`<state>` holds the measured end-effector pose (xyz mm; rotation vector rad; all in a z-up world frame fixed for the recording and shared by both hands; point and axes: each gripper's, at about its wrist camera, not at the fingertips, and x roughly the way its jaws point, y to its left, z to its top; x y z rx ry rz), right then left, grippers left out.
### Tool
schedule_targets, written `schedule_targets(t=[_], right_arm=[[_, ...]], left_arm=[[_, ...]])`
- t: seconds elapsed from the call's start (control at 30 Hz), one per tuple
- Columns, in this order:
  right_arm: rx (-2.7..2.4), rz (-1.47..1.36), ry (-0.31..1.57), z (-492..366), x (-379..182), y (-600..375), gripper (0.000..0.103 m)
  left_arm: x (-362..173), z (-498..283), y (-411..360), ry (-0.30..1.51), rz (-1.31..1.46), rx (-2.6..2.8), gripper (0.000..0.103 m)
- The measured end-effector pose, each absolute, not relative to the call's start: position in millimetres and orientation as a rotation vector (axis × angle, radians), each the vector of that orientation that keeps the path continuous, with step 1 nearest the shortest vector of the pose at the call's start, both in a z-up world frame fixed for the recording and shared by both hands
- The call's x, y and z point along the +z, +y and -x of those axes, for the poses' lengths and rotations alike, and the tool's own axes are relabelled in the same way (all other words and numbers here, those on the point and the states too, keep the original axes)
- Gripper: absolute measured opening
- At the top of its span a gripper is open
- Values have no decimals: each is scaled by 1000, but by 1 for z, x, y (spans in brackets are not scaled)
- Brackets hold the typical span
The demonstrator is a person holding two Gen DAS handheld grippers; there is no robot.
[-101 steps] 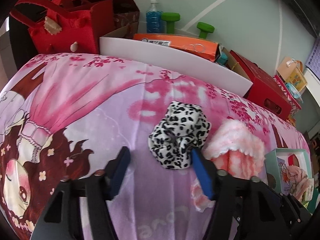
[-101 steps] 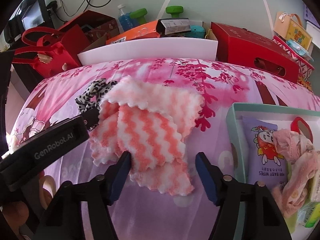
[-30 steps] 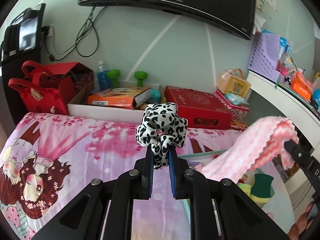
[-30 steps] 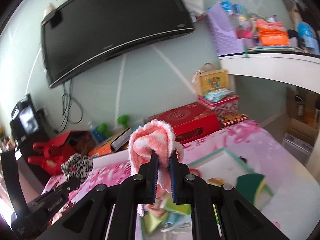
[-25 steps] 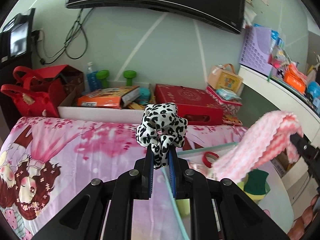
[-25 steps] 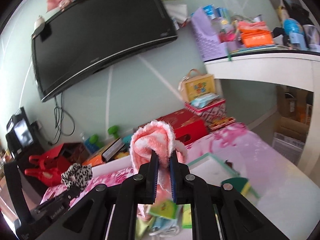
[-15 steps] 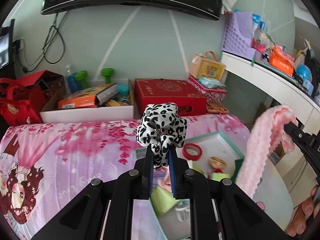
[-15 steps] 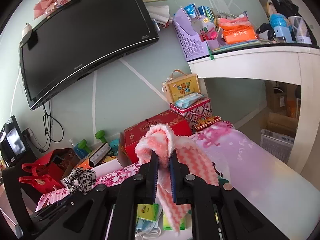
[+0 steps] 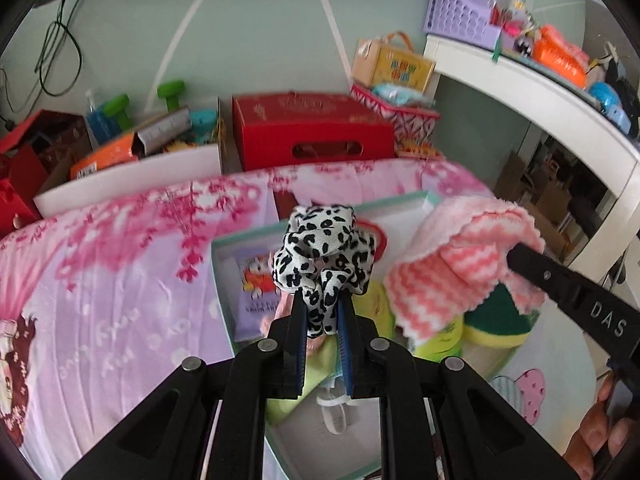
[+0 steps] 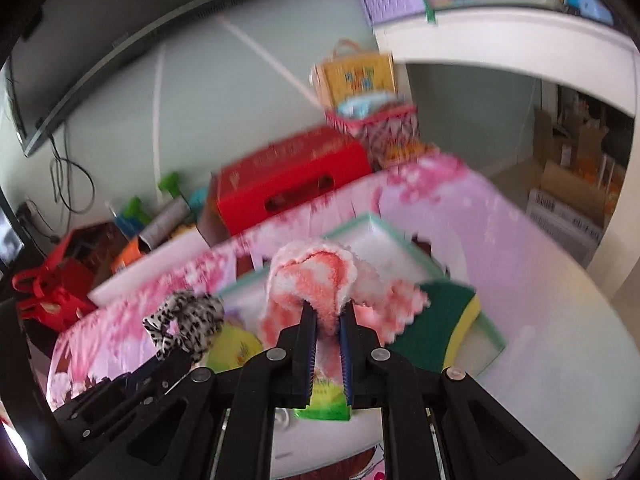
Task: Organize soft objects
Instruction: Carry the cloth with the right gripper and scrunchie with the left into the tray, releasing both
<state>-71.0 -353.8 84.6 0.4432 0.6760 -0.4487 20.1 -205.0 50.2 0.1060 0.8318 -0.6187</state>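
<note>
My left gripper (image 9: 322,310) is shut on a black-and-white leopard scrunchie (image 9: 323,247) and holds it in the air over the mint-rimmed box (image 9: 228,240). My right gripper (image 10: 327,314) is shut on a pink-and-white zigzag cloth (image 10: 316,280), which hangs over the same box (image 10: 432,268). The cloth (image 9: 452,276) and the right gripper's arm also show at the right in the left wrist view. The scrunchie (image 10: 184,322) shows at the left in the right wrist view.
The box holds a purple wipes pack (image 9: 256,300), a green-and-yellow sponge (image 10: 436,332), green packets and a red ring. It lies on a pink printed sheet (image 9: 100,280). A red carton (image 9: 308,132), a white bin of clutter (image 9: 132,168) and a white shelf (image 9: 540,92) stand behind.
Both grippers took the scrunchie and the cloth off the sheet, lifted them, and carried them right and down over the box. The right wrist view is blurred by motion now.
</note>
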Motion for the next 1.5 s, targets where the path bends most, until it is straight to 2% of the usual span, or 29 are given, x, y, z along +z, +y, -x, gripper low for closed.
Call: schedule_targets(t=[0.37,0.87,1.03,1.13,1.3,1.33,1.37,1.4,1.43,1.5], right_arm=[[-450,-453,807,54,49,-357,12],[-467,-405,865,43,41,-354,15],[-473,-376,879,43,46,-350,17],[-472,-350,893,43,48,-348,20],[-470,-336,906,45,49,-346,32],[-471,-332,911,46,49,-345,35],[-473,-325,914,46,49,-344,41],[-474,-319,915,47,50,-343,47],[-476,-313,914,48,51,-343,48],[-477,-304,913,50,53,-340,52]], left_arm=[[21,-40,-214,887,-111,-592,14],[9,-47,-224,919,-134,-600,15],[17,-41,-218,931,-132,-605,22],[19,-37,-213,950,-141,-603,25],[23,-30,-205,961,-144,-599,27],[25,-29,-203,960,-142,-596,30],[27,-28,-201,958,-139,-593,34],[29,-26,-198,957,-134,-588,41],[31,-25,-194,954,-126,-582,47],[34,-24,-187,952,-112,-565,53]])
